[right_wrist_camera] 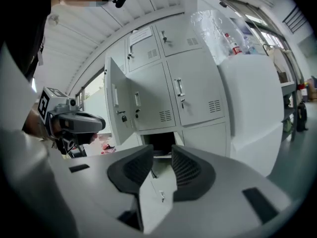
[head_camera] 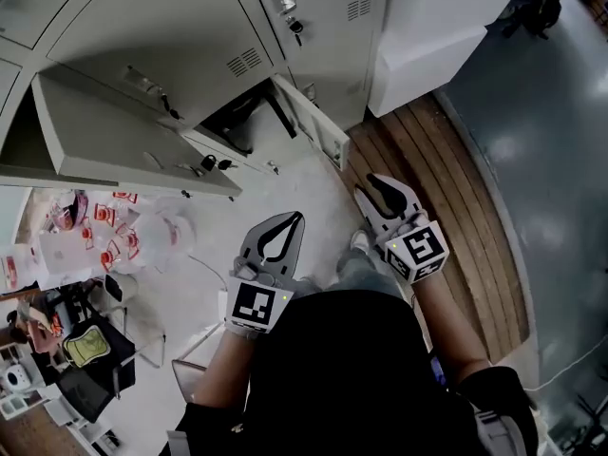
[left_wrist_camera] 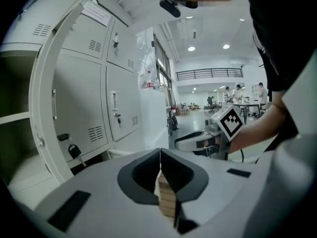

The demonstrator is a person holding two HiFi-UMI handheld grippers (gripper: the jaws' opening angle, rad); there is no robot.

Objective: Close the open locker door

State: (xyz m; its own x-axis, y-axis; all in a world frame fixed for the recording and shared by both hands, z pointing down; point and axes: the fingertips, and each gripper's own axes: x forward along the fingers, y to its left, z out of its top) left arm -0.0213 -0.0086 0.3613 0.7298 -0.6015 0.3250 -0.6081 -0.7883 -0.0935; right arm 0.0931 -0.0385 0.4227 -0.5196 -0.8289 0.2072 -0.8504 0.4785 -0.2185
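Observation:
In the head view a row of grey lockers fills the top. A low locker stands open, its small door (head_camera: 312, 122) swung out over the floor and its dark inside (head_camera: 242, 112) showing. A larger door (head_camera: 114, 136) stands open on the left, with keys (head_camera: 211, 162) in its lock. My left gripper (head_camera: 287, 224) is shut and empty, about a hand's length short of the lockers. My right gripper (head_camera: 380, 190) points at the small door with its jaws slightly apart and nothing between them. The right gripper view has that door (right_wrist_camera: 157, 195) and the opening (right_wrist_camera: 161, 142) straight ahead.
A white cabinet (head_camera: 427, 36) stands right of the lockers beside a strip of wooden flooring (head_camera: 446, 217). Red-and-white packets (head_camera: 104, 236) and a chair with a bag (head_camera: 85, 350) clutter the floor at the left. My shoe (head_camera: 359, 241) is between the grippers.

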